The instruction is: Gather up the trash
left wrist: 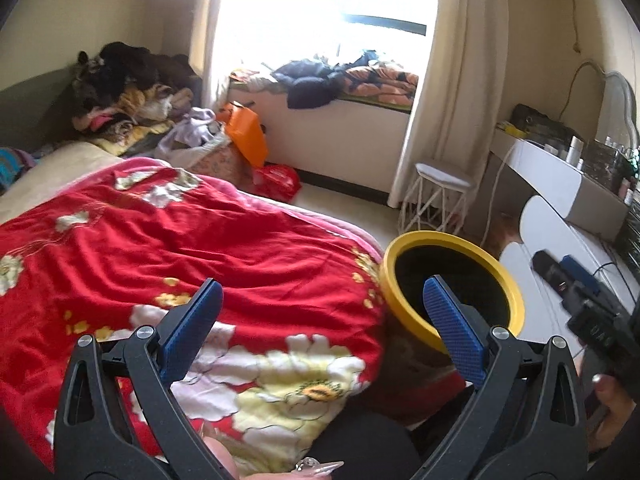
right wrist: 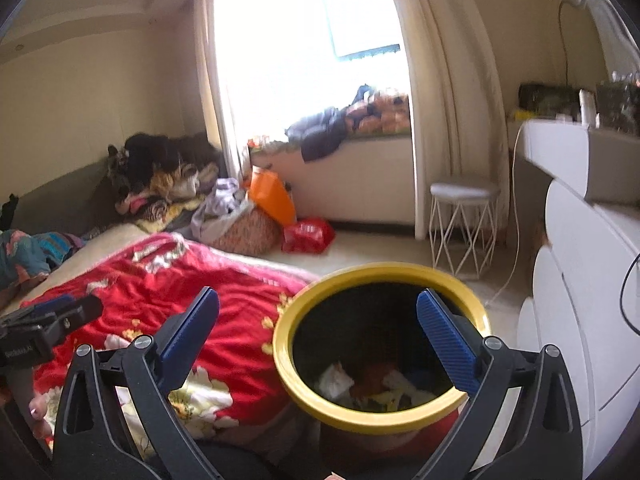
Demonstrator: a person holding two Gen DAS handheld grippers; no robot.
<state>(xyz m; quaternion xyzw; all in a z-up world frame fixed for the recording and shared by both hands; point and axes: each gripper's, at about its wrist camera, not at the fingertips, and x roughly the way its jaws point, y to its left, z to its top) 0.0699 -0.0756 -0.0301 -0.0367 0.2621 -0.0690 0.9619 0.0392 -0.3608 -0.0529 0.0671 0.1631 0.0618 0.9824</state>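
- Red quilt (left wrist: 168, 248) with pale flowers covers the bed across the lower left of both views; beige sheet shows at its upper left edge.
- Bright window (right wrist: 320, 20) with cream curtains fills the top centre; a heap of clothes (left wrist: 120, 88) sits at the upper left, an orange bag (right wrist: 272, 196) and a red bag (left wrist: 278, 180) lie on the floor below the sill.
- White wire stool (right wrist: 464, 224) stands centre right, beside a white dresser (right wrist: 580, 312) along the right edge.
- Yellow-rimmed bin (right wrist: 296, 392) stands just beside the bed's edge at lower centre; crumpled trash (right wrist: 336, 380) lies at its bottom.
- Left gripper (left wrist: 322, 300) hangs over the quilt's edge, blue pads spread wide, gripping nothing.
- Right gripper (right wrist: 318, 304) hovers above the bin's mouth, its jaws likewise wide apart and empty.
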